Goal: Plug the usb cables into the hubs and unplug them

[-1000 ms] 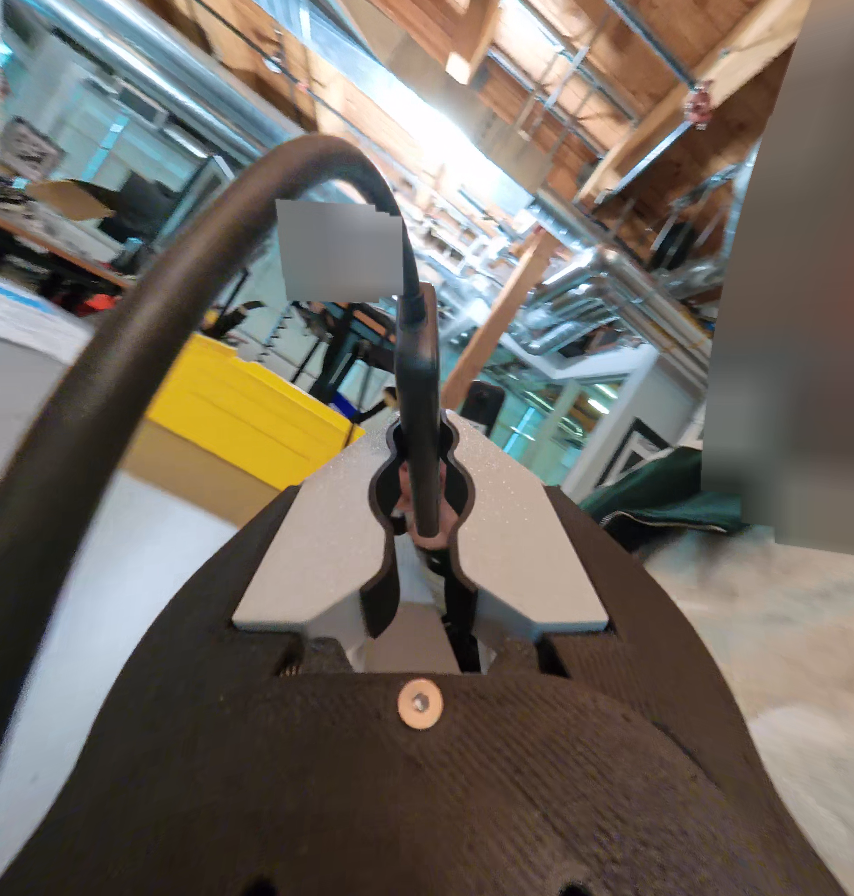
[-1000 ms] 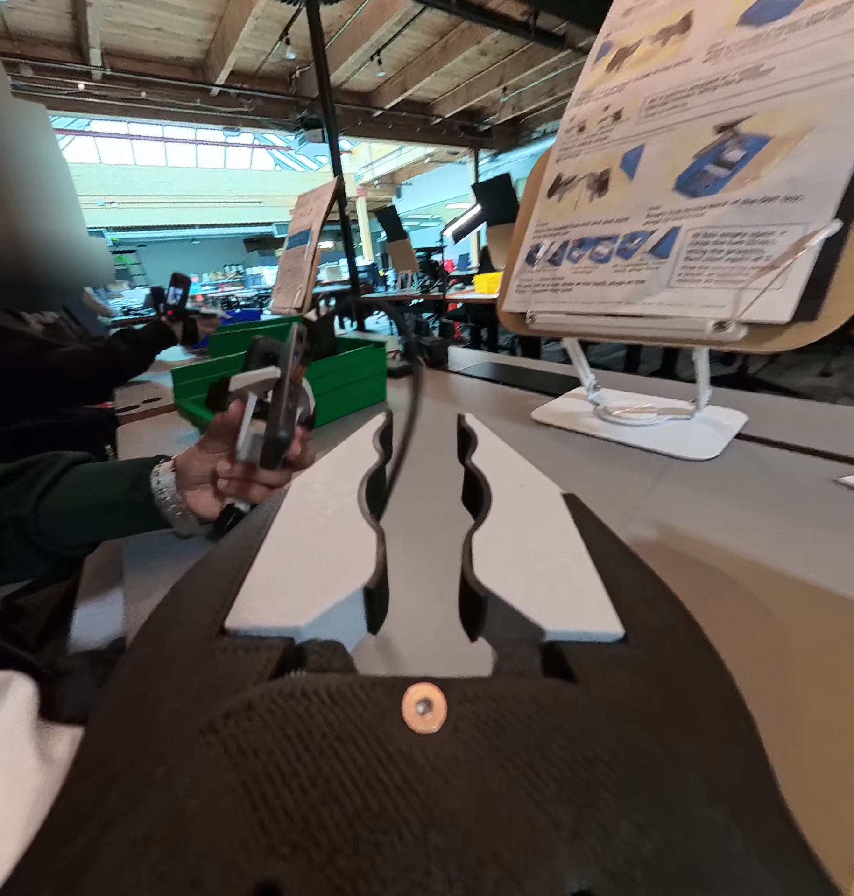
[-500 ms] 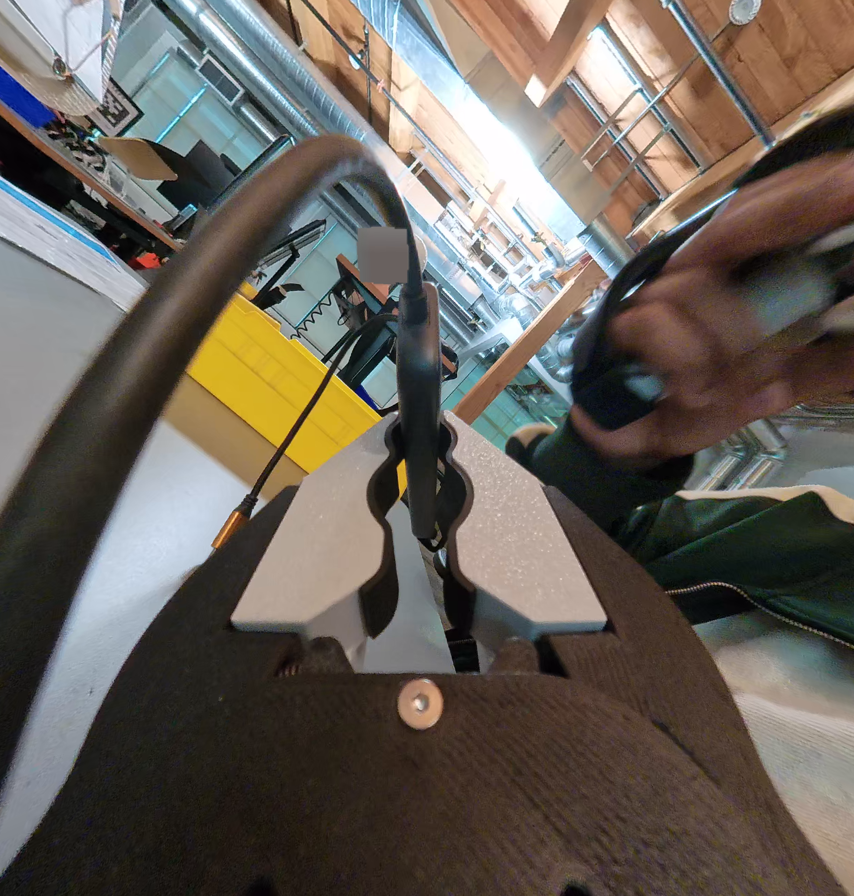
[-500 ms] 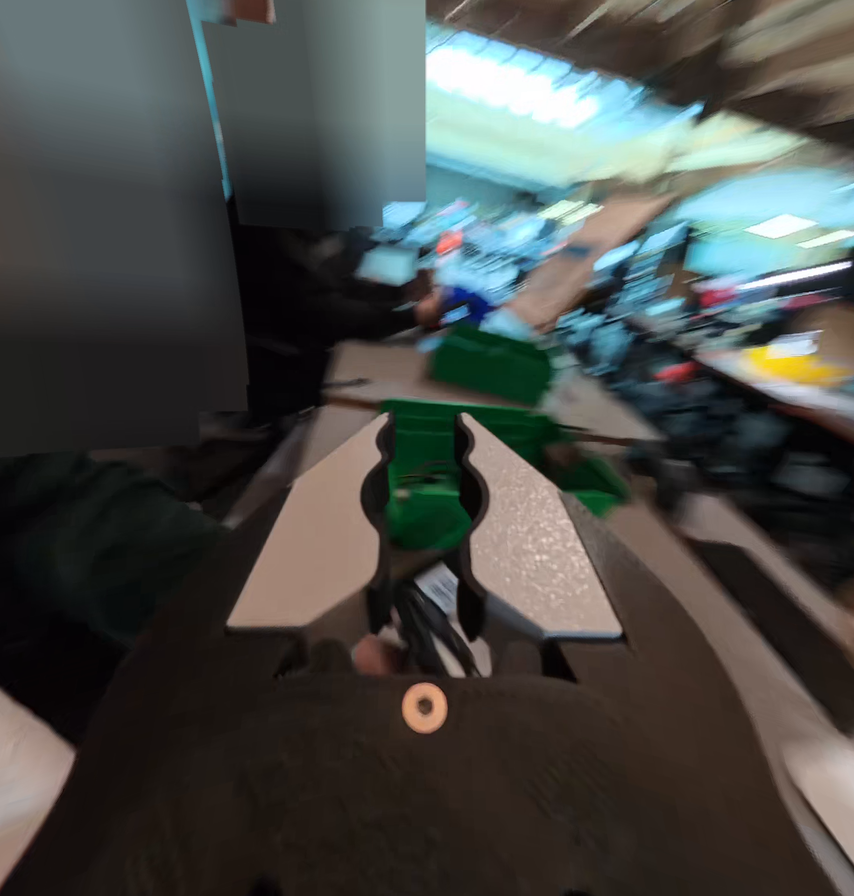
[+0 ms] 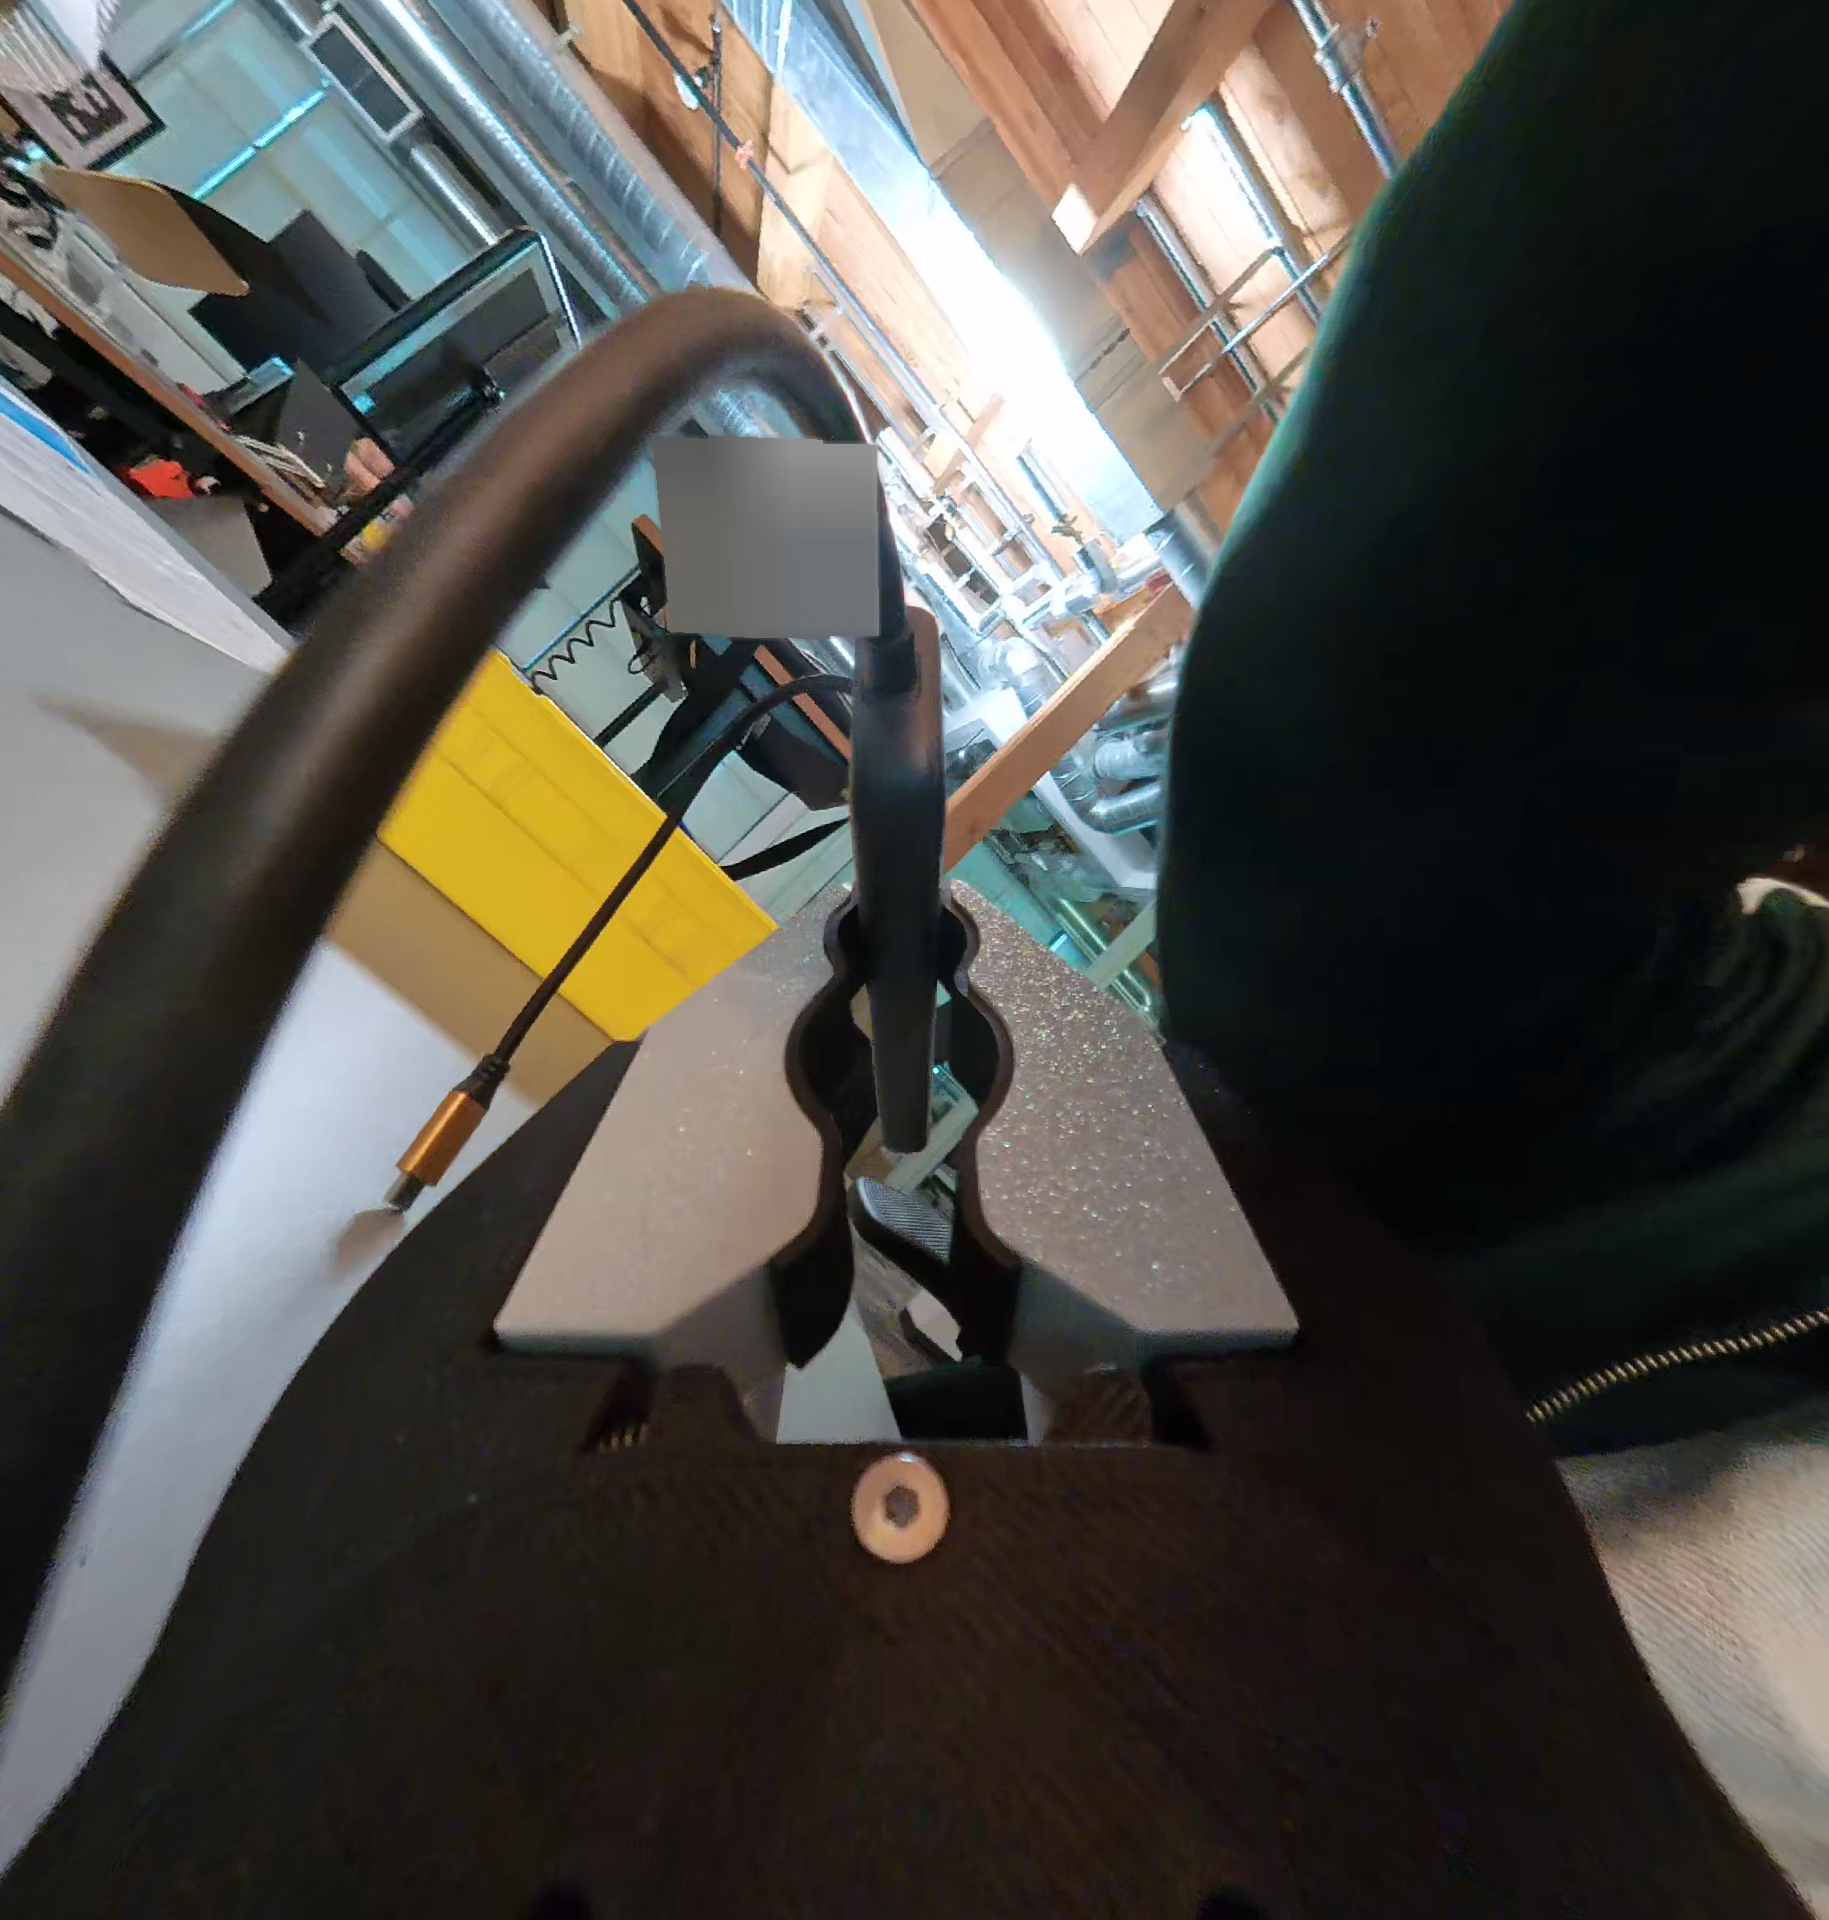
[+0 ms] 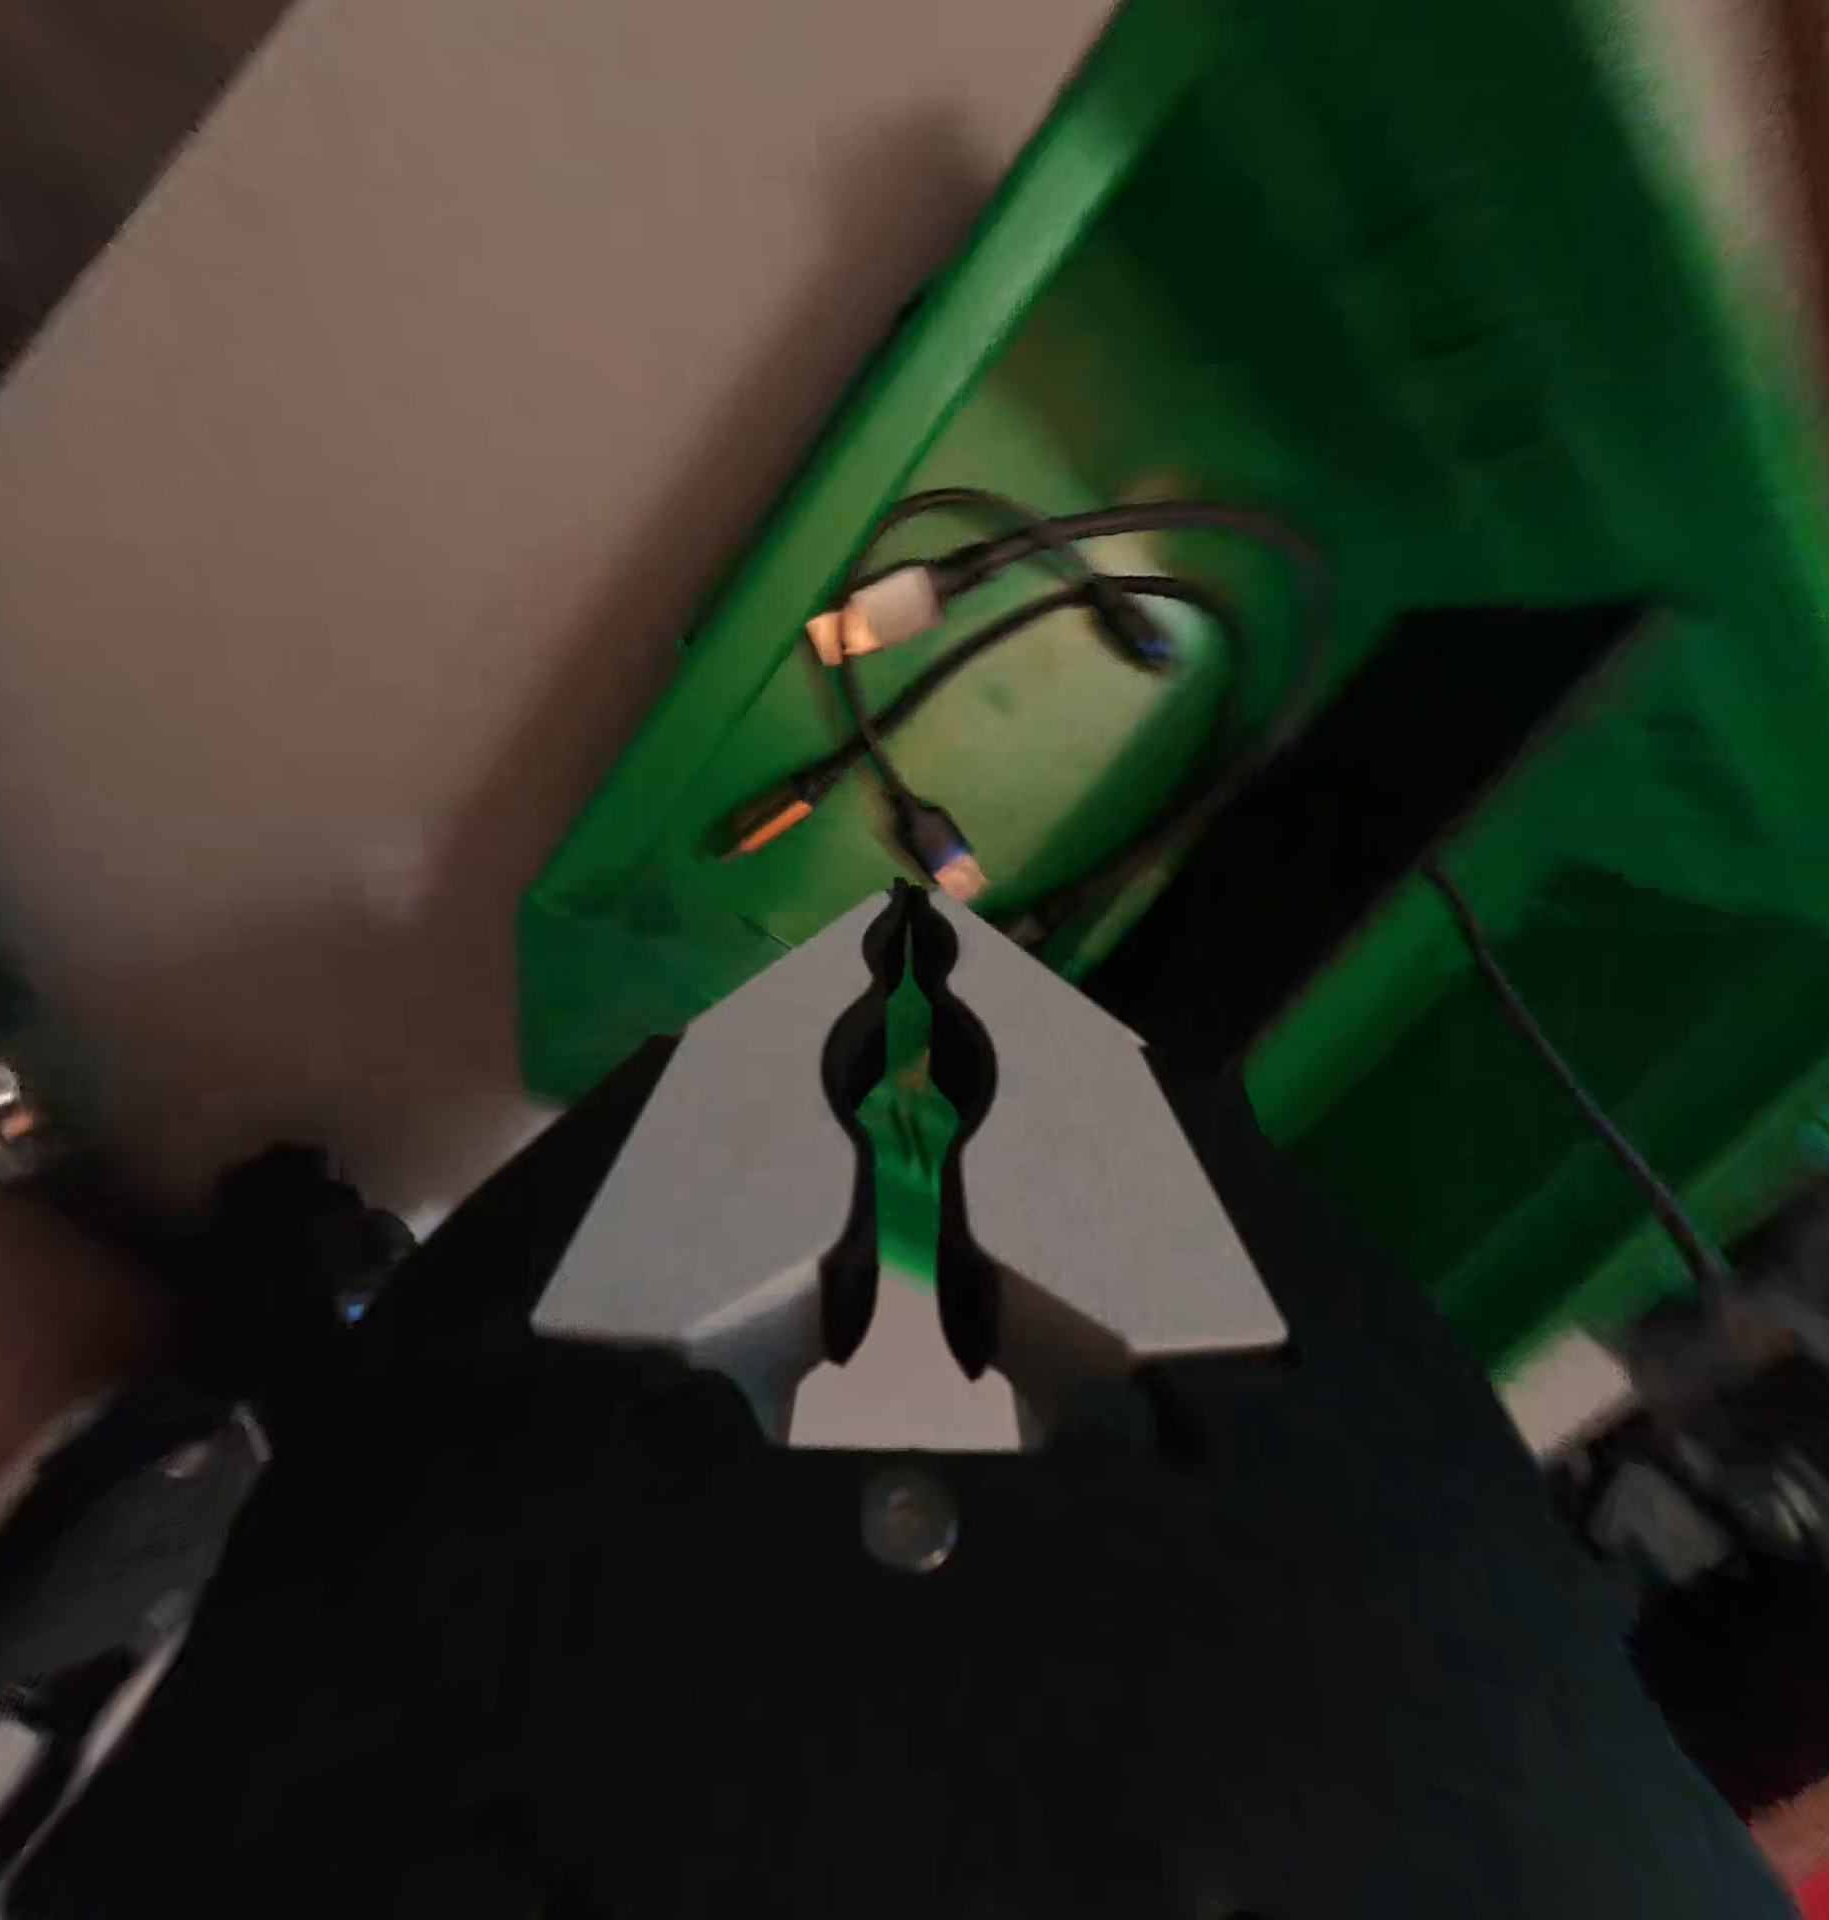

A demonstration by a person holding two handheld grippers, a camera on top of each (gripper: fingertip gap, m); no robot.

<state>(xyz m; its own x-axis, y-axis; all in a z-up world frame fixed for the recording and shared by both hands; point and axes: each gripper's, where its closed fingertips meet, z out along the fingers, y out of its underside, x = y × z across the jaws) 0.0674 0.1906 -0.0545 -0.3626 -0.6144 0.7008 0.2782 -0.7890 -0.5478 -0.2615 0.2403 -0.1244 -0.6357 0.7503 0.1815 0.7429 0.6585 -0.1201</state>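
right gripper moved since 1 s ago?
Yes. The right gripper swung away from the document stand and now points down, shut, at the cables in the green bin.

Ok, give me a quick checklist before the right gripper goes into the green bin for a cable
1. Left gripper grips the black hub: ok.
2. Right gripper open to grasp: not ok, jaws are closed and empty.
3. Cables in the green bin within view: ok, several plugs show.
4. Orange plug apart from the blue plug: cannot tell, picture blurred.
5. Hub's port free: cannot tell, hidden between the fingers.
6. Spare orange-tipped cable lies on the table: ok.
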